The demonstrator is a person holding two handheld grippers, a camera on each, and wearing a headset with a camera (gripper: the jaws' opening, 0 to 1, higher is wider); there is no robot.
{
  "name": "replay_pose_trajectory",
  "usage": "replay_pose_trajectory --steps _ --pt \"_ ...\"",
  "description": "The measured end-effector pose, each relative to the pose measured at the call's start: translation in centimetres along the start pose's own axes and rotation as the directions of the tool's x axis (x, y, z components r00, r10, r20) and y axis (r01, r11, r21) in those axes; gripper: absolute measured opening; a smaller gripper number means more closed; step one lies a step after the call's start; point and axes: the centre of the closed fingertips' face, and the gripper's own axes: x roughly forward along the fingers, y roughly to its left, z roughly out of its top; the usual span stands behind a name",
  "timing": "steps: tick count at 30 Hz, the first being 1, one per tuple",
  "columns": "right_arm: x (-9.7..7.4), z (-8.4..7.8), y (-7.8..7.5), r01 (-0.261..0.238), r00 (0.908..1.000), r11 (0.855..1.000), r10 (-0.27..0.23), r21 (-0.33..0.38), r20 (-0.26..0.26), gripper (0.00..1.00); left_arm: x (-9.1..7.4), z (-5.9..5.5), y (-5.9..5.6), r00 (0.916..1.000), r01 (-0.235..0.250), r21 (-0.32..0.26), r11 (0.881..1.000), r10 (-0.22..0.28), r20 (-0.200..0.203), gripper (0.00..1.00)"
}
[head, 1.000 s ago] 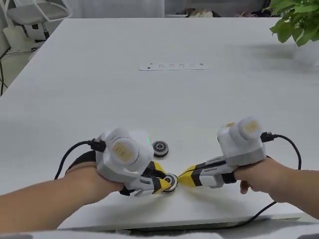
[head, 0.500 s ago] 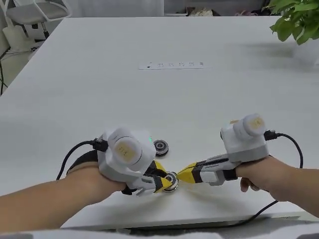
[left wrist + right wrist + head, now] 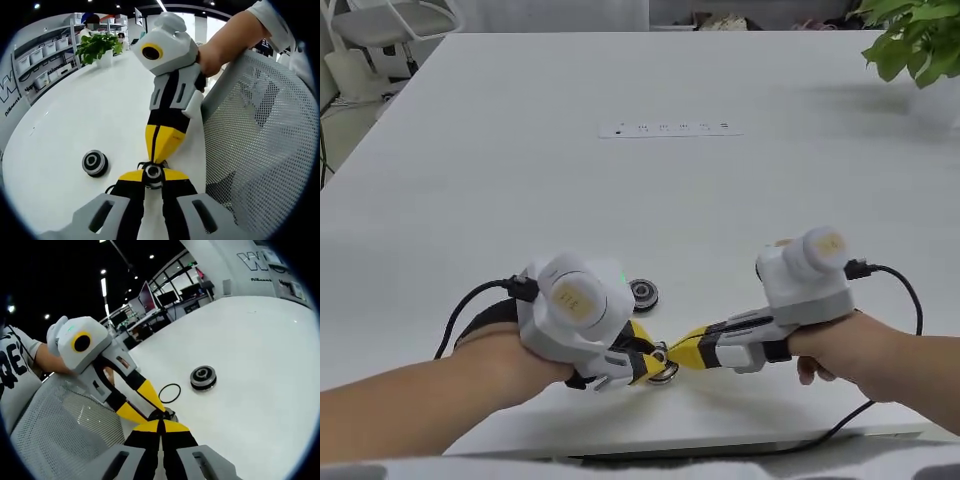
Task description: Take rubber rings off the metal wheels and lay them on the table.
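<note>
Close to the table's front edge, my left gripper (image 3: 653,364) (image 3: 152,176) is shut on a small metal wheel (image 3: 663,361) (image 3: 153,172) held just above the tabletop. My right gripper (image 3: 679,352) (image 3: 159,422) meets it tip to tip from the right, jaws shut, apparently pinching the wheel's thin black rubber ring (image 3: 142,164) at the rim. A second wheel (image 3: 642,293) (image 3: 94,163) (image 3: 203,377), with its black ring on, lies flat just beyond the left gripper. One loose rubber ring (image 3: 170,392) lies on the table beside that wheel.
The white table (image 3: 620,200) stretches far ahead. A white power strip (image 3: 663,129) lies mid-table, a green plant (image 3: 910,45) stands at the far right, a chair (image 3: 380,25) at the far left. Black cables (image 3: 900,290) trail from both grippers. A mesh chair (image 3: 260,140) sits behind the near edge.
The right gripper has closed in slightly on the held wheel, and its tips now touch the wheel's rim. The left gripper keeps its hold in nearly the same place.
</note>
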Motion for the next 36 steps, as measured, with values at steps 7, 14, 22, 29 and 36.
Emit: replay_pose_trajectory --steps 7,14,22,29,36 --pt "0.3 -0.1 1.1 -0.033 0.9993 0.999 0.032 -0.043 -0.019 0.0 0.0 0.0 0.0 1.0 -0.002 -0.001 1.0 0.002 0.002 0.07" --pt "-0.1 -0.3 0.2 -0.008 0.9998 0.999 0.007 -0.036 -0.016 0.0 -0.1 0.0 0.0 1.0 -0.002 0.001 1.0 0.002 0.008 0.08" --pt "-0.3 0.1 -0.1 0.006 1.0 0.999 -0.007 -0.047 -0.007 0.0 -0.1 0.1 -0.1 1.0 -0.003 0.015 1.0 0.003 0.006 0.08" --pt "-0.5 0.5 -0.1 0.006 1.0 0.999 -0.006 -0.043 0.005 0.0 -0.3 0.0 -0.2 0.9997 0.016 0.017 1.0 -0.015 -0.017 0.11" --pt "-0.6 0.8 0.1 -0.004 0.9998 0.999 0.004 -0.041 0.018 0.0 -1.6 1.0 -0.1 0.9996 0.024 -0.001 1.0 -0.024 0.015 0.15"
